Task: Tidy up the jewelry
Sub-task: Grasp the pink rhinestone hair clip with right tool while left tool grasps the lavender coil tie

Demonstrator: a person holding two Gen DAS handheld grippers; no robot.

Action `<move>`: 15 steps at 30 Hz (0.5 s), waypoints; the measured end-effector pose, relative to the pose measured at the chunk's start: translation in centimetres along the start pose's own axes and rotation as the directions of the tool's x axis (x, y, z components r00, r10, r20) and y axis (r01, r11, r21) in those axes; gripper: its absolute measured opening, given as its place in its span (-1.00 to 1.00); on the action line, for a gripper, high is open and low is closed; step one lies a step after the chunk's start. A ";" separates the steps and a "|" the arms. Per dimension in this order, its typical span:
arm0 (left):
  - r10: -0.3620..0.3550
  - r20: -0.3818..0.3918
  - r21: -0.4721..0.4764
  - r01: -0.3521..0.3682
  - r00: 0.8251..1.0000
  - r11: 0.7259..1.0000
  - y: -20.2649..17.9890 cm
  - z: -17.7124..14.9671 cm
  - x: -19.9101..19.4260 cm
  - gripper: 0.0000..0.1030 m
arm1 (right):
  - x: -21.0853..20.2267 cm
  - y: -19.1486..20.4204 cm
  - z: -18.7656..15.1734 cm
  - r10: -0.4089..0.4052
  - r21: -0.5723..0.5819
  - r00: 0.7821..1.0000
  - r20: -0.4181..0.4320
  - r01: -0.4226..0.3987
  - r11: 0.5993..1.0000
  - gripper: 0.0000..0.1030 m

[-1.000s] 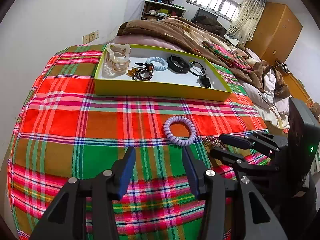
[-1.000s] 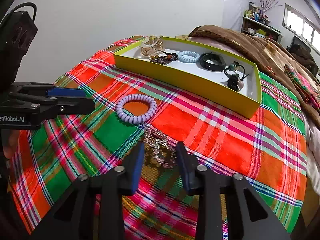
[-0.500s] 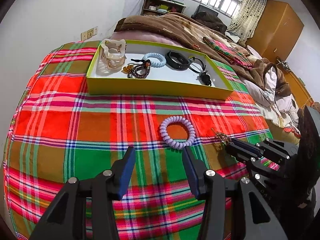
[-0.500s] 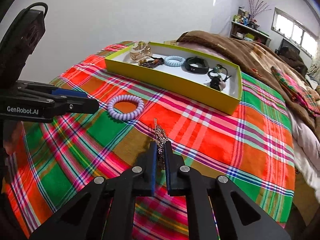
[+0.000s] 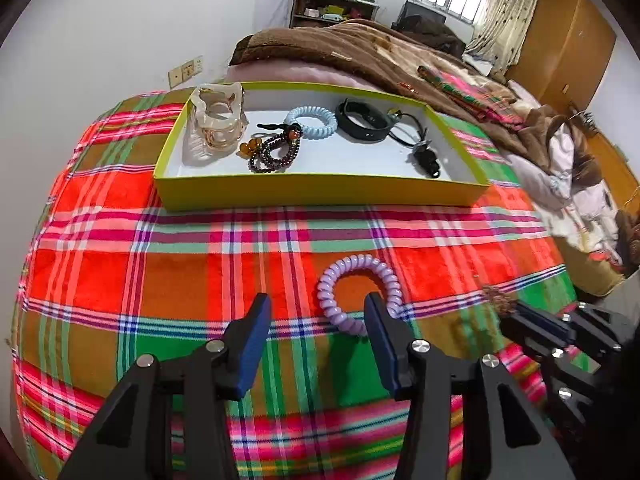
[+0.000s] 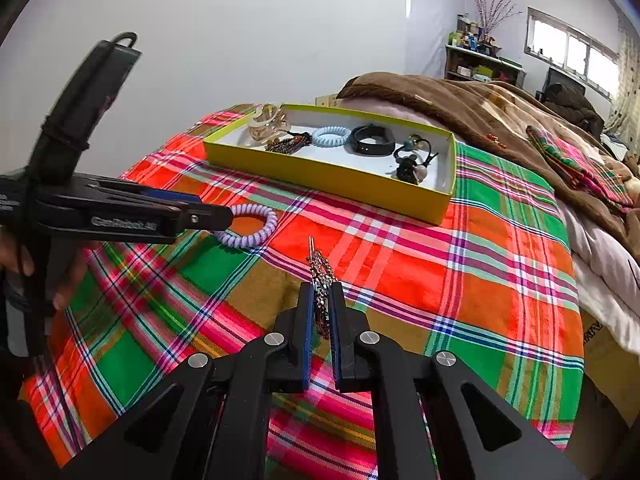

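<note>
A yellow tray [image 5: 320,192] [image 6: 320,172] sits on the plaid blanket and holds a cream hair claw [image 5: 218,118], a beaded bracelet [image 5: 274,152], a blue coil tie [image 5: 314,120], a black band [image 5: 362,122] and black hair ties [image 5: 424,150]. A purple coil hair tie [image 5: 358,292] [image 6: 250,226] lies on the blanket just ahead of my open left gripper [image 5: 316,312], whose right finger overlaps its near edge. My right gripper [image 6: 322,292] is shut on a sparkly rhinestone hair clip [image 6: 320,272], lifted off the blanket; it also shows in the left wrist view [image 5: 498,300].
The plaid blanket [image 5: 120,264] covers a rounded surface that drops away at the front and sides. A brown blanket [image 5: 360,48] and bedding lie behind the tray. A wall runs along the left. A wooden wardrobe [image 5: 560,44] stands far right.
My right gripper closed on the rhinestone clip and lifted it off the blanket. My left gripper moved forward up to the purple coil tie, still open.
</note>
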State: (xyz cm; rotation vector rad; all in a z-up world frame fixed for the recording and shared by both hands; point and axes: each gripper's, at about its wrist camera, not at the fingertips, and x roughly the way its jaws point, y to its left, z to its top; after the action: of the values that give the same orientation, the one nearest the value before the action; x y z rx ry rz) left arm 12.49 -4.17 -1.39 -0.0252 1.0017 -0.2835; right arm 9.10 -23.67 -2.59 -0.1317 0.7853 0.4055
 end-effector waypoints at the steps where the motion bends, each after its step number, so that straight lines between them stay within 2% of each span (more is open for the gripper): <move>1: 0.006 -0.009 0.003 -0.006 1.000 1.000 -0.1 0.0 0.3 -0.03 | -0.1 -0.1 0.0 0.003 0.007 1.000 0.004 -0.003 1.000 -0.86; 6: 0.066 -0.003 0.035 -0.066 0.998 0.997 -0.8 -0.1 0.9 -0.03 | -0.5 -0.3 -0.1 0.002 0.018 1.000 0.019 -0.002 1.000 -0.86; 10: 0.078 0.002 0.043 -0.078 0.997 0.996 -0.9 0.0 0.9 -0.06 | -0.7 -0.4 -0.1 0.002 0.023 1.000 0.026 -0.003 1.000 -0.86; 15: 0.099 0.016 0.071 -0.100 0.995 0.992 -1.3 -0.2 0.9 -0.41 | -0.6 -0.4 -0.2 0.004 0.029 1.000 0.028 -0.005 1.000 -0.86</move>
State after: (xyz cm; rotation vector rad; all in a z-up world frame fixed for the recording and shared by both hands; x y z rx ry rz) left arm 12.50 -5.67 -2.03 0.0881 0.9770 -0.2278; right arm 8.75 -24.30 -2.26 -0.0968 0.7638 0.3991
